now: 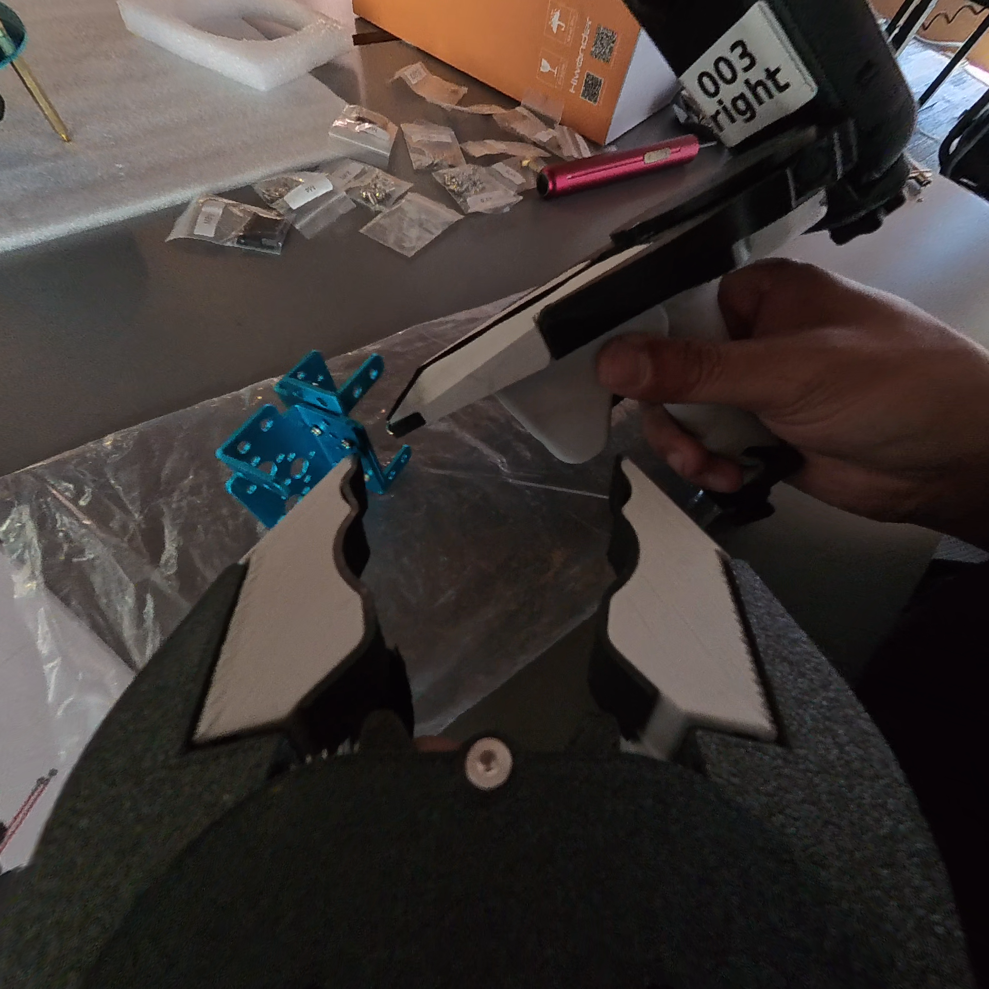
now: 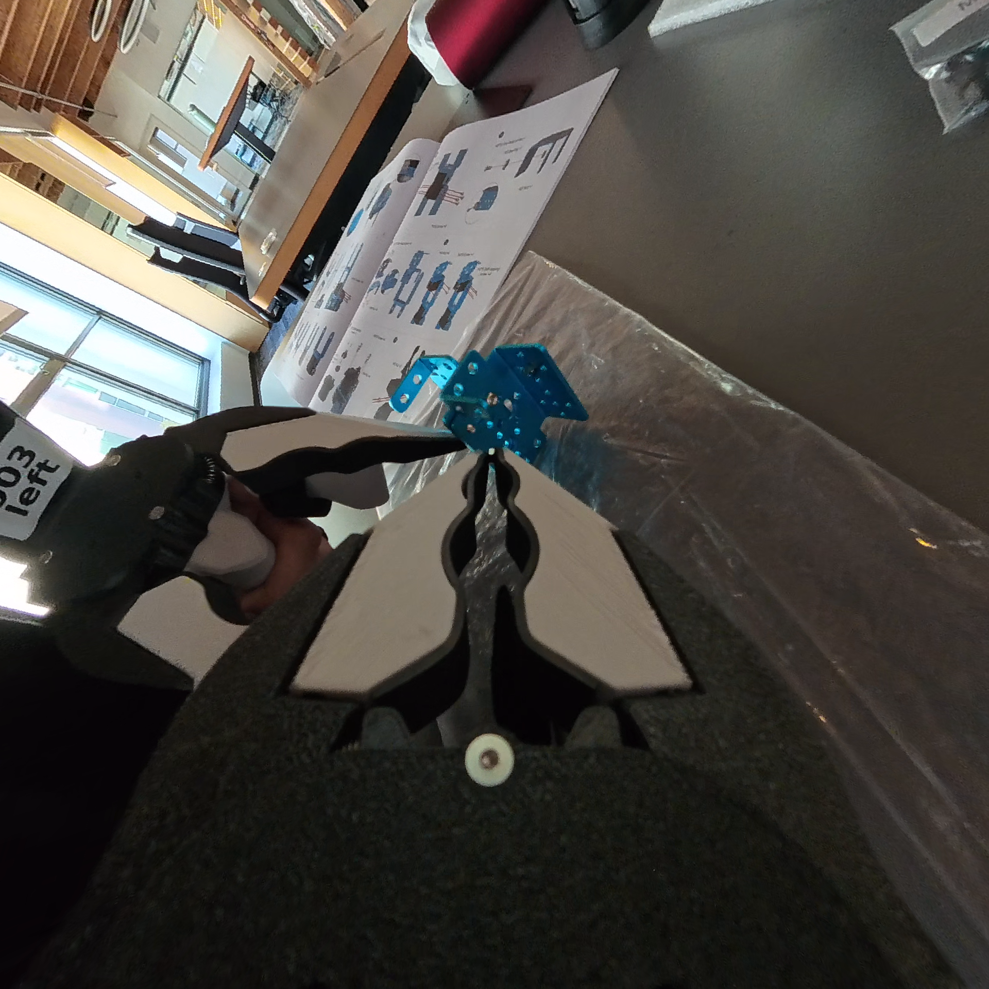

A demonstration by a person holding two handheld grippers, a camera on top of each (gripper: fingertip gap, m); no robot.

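Note:
A blue metal bracket assembly (image 1: 291,447) with many holes sits over a clear plastic sheet (image 1: 139,497). My left gripper (image 1: 487,471) is open wide, and its left fingertip (image 1: 342,492) rests against the bracket's right side. My right gripper (image 2: 490,456) is shut, tips just below the bracket (image 2: 503,401), with a tiny pale piece (image 2: 491,452) pinched at the tips. In the left wrist view the right gripper (image 1: 404,425) comes in from the upper right, held by a hand (image 1: 829,401). In the right wrist view the left gripper's finger (image 2: 374,425) touches the bracket.
Several small bags of screws (image 1: 374,182), a magenta screwdriver (image 1: 615,166), an orange box (image 1: 497,48) and white foam (image 1: 230,37) lie at the back of the grey table (image 1: 134,321). An open instruction sheet (image 2: 428,241) lies beyond the bracket.

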